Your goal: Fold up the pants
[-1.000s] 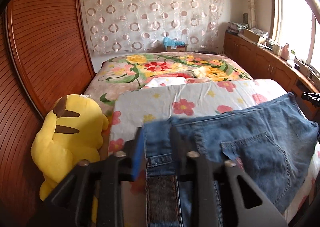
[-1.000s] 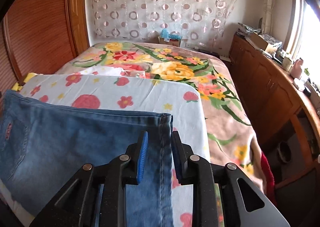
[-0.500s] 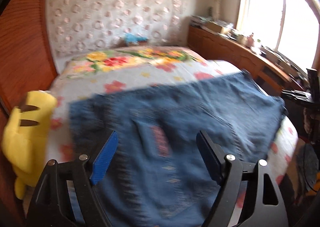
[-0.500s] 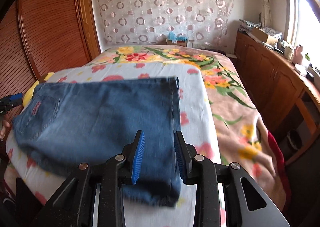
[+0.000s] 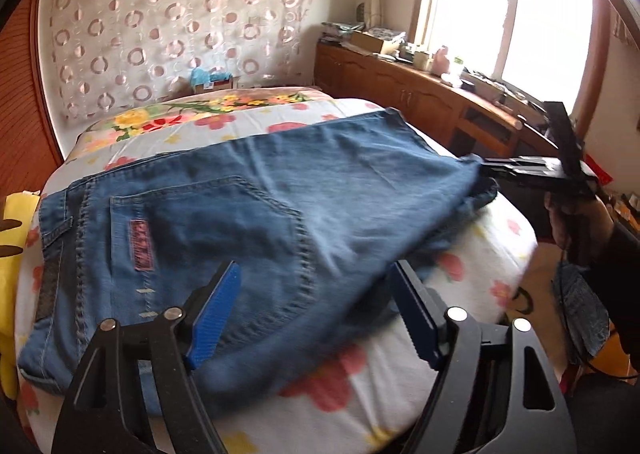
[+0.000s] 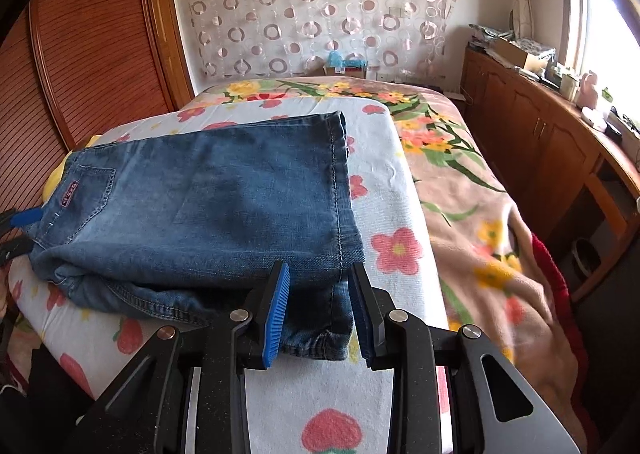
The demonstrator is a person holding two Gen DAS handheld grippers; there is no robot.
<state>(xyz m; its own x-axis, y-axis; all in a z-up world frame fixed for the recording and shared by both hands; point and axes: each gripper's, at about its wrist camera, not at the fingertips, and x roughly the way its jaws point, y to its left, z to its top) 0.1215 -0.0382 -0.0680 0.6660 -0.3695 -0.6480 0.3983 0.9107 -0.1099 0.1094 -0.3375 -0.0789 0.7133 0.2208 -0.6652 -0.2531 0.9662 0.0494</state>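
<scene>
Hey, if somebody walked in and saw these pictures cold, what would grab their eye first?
First, the folded blue denim pants, lying across the white sheet printed with red flowers on the bed. Next, the right gripper, its blue-padded jaws around the pants' near hem corner. Behind, the sheer curtain with pink rings covers the far wall.

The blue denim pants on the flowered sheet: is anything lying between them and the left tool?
Nothing visible. The left tool, its jaws closing with nothing between them, hangs just above the blue denim pants, and only bare denim lies beneath it.
</scene>
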